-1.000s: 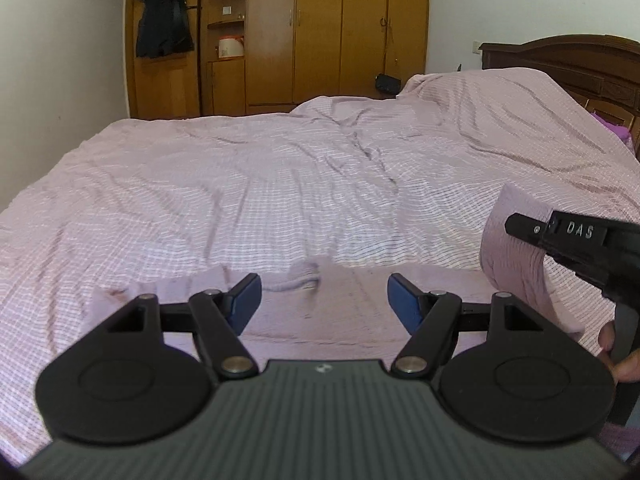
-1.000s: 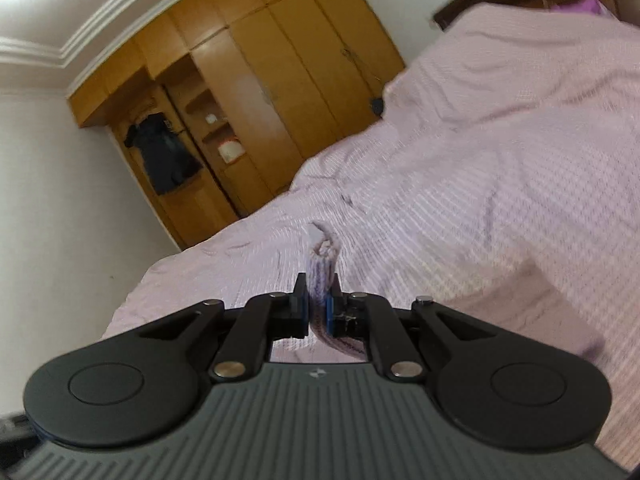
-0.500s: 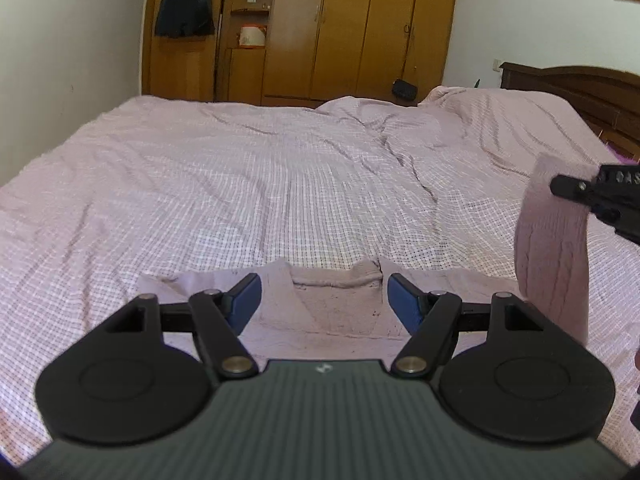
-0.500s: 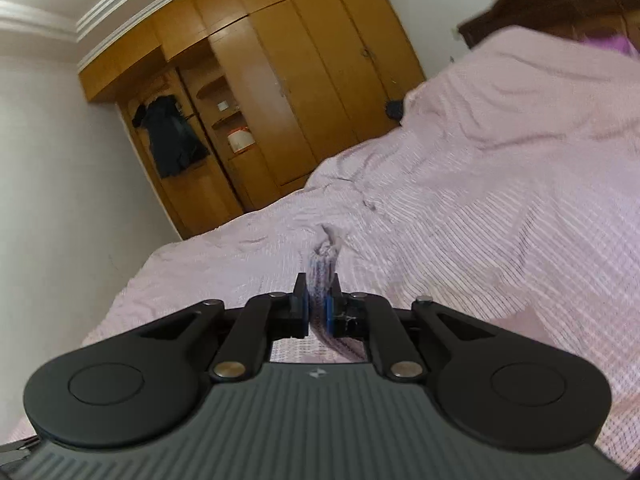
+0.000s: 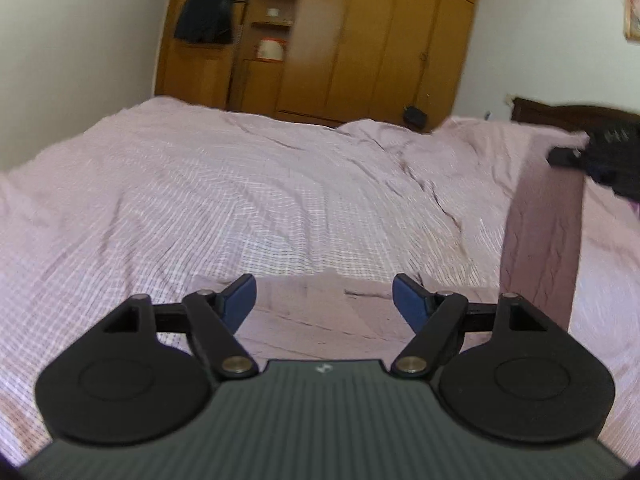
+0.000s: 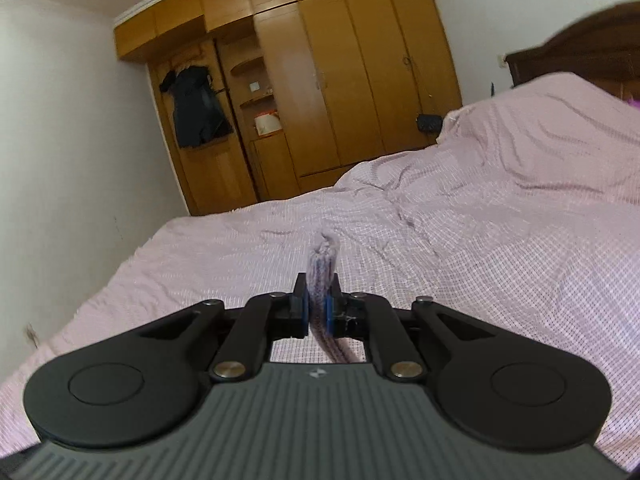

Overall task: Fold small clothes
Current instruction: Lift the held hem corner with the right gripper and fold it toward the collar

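A small pale pink knitted garment (image 5: 304, 320) lies partly flat on the bed, just beyond my left gripper (image 5: 324, 296). The left jaws are opening, and the cloth lies under the gap without the blue pads (image 5: 240, 296) touching it. At the right of the left wrist view, one side of the garment hangs as a raised flap (image 5: 540, 240) from my right gripper (image 5: 560, 156). In the right wrist view my right gripper (image 6: 318, 300) is shut on a bunched edge of the garment (image 6: 322, 260), held well above the bed.
The bed carries a pink checked sheet (image 5: 200, 200) with creases toward the far right. A wooden wardrobe (image 5: 360, 40) with a black garment (image 5: 204, 4) hanging on it stands behind. A dark headboard (image 6: 580, 52) is at the right.
My right gripper has risen with the garment's edge, so the flap hangs taller. My left gripper has slid across the bed and its jaws stand slightly wider.
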`<state>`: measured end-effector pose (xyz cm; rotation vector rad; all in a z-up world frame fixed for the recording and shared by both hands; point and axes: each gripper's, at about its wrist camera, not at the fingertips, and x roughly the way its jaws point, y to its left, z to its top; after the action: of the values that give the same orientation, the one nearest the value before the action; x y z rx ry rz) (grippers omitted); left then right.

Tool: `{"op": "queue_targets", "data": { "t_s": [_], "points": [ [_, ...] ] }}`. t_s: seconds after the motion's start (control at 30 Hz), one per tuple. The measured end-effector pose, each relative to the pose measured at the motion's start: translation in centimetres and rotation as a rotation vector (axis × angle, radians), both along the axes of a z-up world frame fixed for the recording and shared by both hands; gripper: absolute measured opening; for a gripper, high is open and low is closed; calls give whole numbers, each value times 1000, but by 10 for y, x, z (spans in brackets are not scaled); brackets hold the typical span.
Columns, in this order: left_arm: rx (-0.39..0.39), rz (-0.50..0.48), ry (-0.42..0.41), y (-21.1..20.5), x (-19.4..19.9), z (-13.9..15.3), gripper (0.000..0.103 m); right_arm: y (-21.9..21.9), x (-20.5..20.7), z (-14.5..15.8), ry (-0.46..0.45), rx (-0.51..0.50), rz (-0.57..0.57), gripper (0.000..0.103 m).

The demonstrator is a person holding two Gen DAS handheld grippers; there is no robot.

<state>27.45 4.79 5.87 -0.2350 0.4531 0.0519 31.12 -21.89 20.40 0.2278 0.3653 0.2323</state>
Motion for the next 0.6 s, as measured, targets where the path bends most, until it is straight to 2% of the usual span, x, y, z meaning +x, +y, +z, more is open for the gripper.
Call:
{"op": "queue_targets", "data": {
  "t_s": [0.1,0.23,0.37,0.47,0.6],
  "points": [
    [-10,15,28,12,3,-7,76,19,-5,-1,-13,-43,-1,8],
    [36,25,43,18,3,-14,76,48,-8,-10,5,-44,11,8],
    [-21,29,34,32,2,-9,76,79,-12,-22,8,-36,26,8],
    [-1,46,39,36,-1,-12,76,104,-14,-41,19,-12,34,8],
    [14,69,78,41,1,-23,76,133,-19,-82,51,-47,59,8]
  ]
}}
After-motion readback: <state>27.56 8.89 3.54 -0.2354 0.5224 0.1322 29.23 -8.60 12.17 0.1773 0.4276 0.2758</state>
